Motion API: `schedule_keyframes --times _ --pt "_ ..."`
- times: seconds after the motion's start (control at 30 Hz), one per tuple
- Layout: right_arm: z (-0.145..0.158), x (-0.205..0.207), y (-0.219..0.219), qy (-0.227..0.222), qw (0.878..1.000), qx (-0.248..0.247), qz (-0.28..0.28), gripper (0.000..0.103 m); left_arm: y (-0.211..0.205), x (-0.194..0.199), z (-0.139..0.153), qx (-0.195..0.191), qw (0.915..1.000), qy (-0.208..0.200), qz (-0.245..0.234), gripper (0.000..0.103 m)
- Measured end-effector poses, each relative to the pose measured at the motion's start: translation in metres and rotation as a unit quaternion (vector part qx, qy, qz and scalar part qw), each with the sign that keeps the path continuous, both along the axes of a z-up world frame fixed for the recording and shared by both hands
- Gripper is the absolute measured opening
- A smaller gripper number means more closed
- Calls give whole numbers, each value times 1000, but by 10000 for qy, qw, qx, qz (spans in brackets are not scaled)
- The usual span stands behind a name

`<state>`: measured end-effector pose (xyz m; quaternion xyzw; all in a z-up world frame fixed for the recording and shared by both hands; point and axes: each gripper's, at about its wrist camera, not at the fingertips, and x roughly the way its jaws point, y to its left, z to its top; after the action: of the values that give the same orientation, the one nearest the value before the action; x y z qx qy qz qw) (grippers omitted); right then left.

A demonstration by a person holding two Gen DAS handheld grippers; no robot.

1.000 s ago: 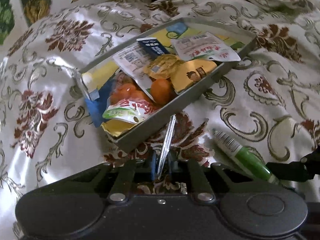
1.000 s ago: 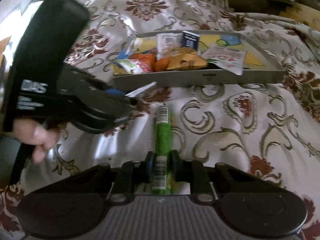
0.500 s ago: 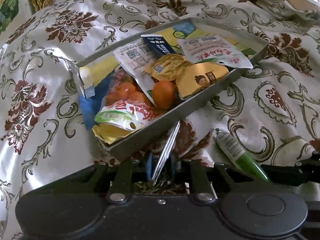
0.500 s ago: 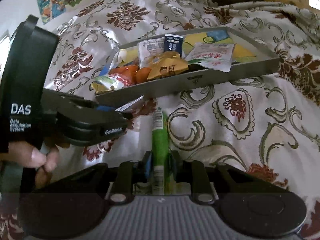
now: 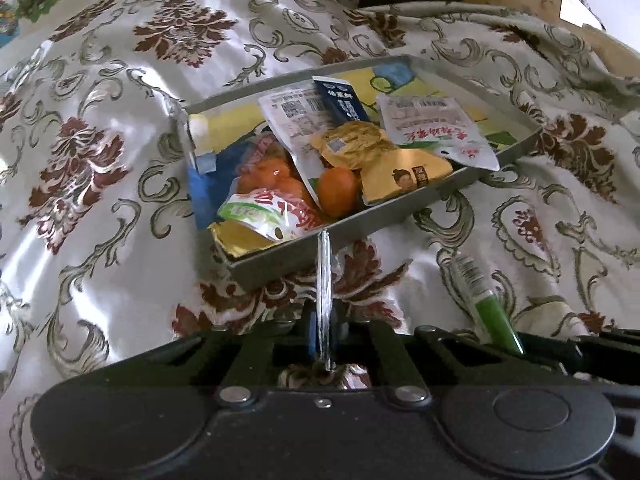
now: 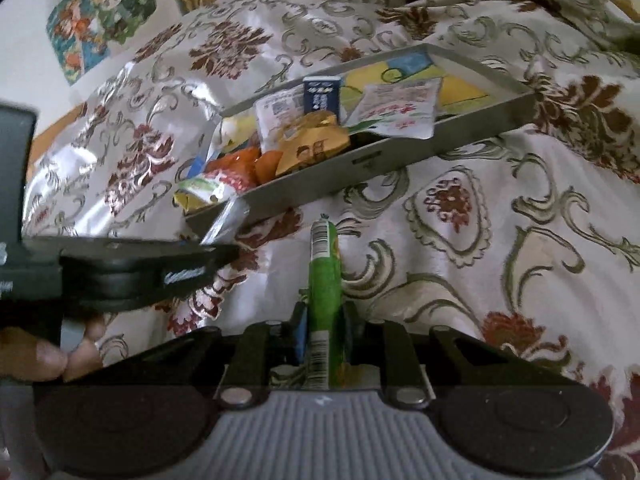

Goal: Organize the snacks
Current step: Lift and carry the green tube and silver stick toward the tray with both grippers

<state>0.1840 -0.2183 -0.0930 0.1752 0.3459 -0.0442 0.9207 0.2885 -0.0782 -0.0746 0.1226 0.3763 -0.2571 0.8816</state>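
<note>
The left gripper (image 5: 324, 326), clenched on a silver packet (image 5: 323, 276) now edge-on rather than tilted, has just closed further before the tray (image 5: 360, 236). The right gripper (image 6: 323, 326) pinches a green stick (image 6: 325, 280), nearer the tray.

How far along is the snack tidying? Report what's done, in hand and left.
Done: the grey tray already holds several packets and oranges. In hand: the left gripper pinches a thin silver packet, and the right gripper clamps a green stick pack, both short of the tray. Left: dropping both in.
</note>
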Motion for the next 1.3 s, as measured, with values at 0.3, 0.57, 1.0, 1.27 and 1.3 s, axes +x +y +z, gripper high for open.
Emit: schedule_keyframes --times 0.3,0.57,1.0,1.27,1.3 --pt "7 -13 -18 -59 9990 414 -167 20 10 -23 16 -392 9983 33 425 5" --pt "17 -34 -29 -230 9977 597 -216 20 10 -55 35 -677 9969 -31 395 5" --pt "43 -81 -56 -558 9940 903 -256 20 18 -115 62 -1227 9911 -89 508 5" --pt "56 -115 -66 -762 9926 911 -254 20 22 -161 72 -1291 9897 -251 570 5" --pt "57 -119 -67 -781 9924 914 -255 20 22 -167 72 -1261 9900 -284 565 5"
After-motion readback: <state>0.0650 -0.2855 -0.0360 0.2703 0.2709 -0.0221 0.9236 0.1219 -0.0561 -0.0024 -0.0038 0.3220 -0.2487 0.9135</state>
